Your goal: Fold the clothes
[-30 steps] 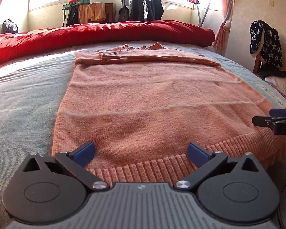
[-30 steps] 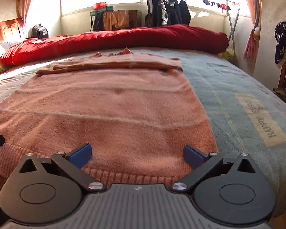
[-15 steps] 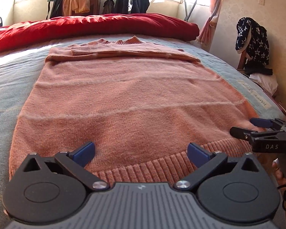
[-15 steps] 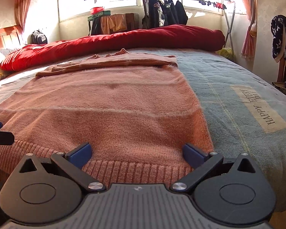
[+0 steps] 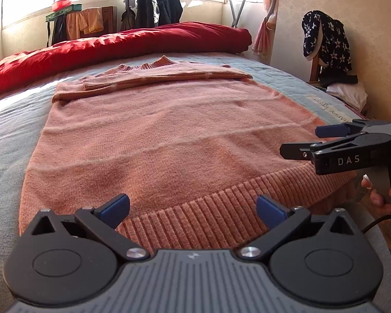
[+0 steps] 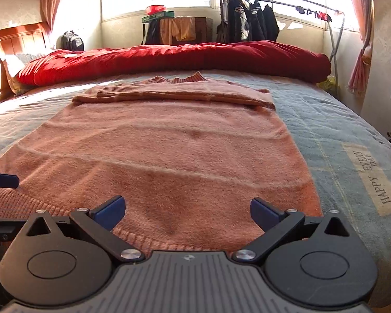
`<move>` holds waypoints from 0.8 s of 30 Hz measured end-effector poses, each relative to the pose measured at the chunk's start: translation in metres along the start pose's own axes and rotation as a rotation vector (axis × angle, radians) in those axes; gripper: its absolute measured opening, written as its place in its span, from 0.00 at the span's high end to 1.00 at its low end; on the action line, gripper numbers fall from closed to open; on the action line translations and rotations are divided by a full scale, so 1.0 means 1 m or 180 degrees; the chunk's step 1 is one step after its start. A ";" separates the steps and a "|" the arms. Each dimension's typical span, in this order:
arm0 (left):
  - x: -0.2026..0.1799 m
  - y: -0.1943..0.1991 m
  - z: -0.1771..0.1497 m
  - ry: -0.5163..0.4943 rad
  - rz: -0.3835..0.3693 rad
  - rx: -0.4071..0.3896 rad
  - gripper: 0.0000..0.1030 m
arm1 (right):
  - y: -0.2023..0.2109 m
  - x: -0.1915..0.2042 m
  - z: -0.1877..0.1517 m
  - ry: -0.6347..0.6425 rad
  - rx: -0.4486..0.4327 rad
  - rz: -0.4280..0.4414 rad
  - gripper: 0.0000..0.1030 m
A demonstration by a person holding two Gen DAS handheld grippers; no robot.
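A salmon-pink knit sweater lies flat on the bed, both sleeves folded across its chest at the far end, ribbed hem toward me. My left gripper hovers open just above the hem's left half, nothing between its blue pads. Over the hem's right half my right gripper is open and empty too. In the left wrist view the right gripper shows at the right edge, held by a hand. A blue pad of the left gripper shows at the left edge of the right wrist view.
The grey-blue bedspread carries a "HAPPY EVERY DAY" label. A red duvet is bunched along the far side. A chair with a star-patterned garment stands right of the bed; a clothes rack with jackets is by the window.
Both grippers have moved a little closer to the sweater's hem. The left wrist view swung so the right gripper now shows larger at its right edge. The sweater lies unmoved.
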State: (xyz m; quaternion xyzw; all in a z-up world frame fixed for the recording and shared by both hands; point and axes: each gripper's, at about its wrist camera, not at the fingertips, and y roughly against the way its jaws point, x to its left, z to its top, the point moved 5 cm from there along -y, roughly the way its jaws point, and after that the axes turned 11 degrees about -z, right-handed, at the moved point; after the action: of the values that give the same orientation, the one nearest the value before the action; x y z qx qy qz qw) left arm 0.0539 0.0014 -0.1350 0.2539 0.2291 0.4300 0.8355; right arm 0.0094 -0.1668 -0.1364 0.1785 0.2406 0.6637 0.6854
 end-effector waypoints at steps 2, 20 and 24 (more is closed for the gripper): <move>0.002 0.000 -0.006 -0.0024 0.0087 0.0025 0.01 | -0.003 0.014 -0.001 0.0138 0.0037 0.0094 0.00; 0.012 0.003 -0.009 0.0119 0.0079 0.0047 0.01 | -0.008 0.000 -0.019 -0.0057 0.0150 0.0084 0.00; 0.012 0.002 -0.008 0.0138 0.0089 0.0068 0.01 | -0.008 -0.001 -0.018 -0.0058 0.0161 0.0089 0.00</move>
State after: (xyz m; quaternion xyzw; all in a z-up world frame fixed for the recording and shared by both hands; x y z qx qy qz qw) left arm 0.0547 0.0142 -0.1419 0.2567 0.2481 0.4446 0.8215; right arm 0.0054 -0.1692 -0.1560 0.2052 0.2485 0.6652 0.6735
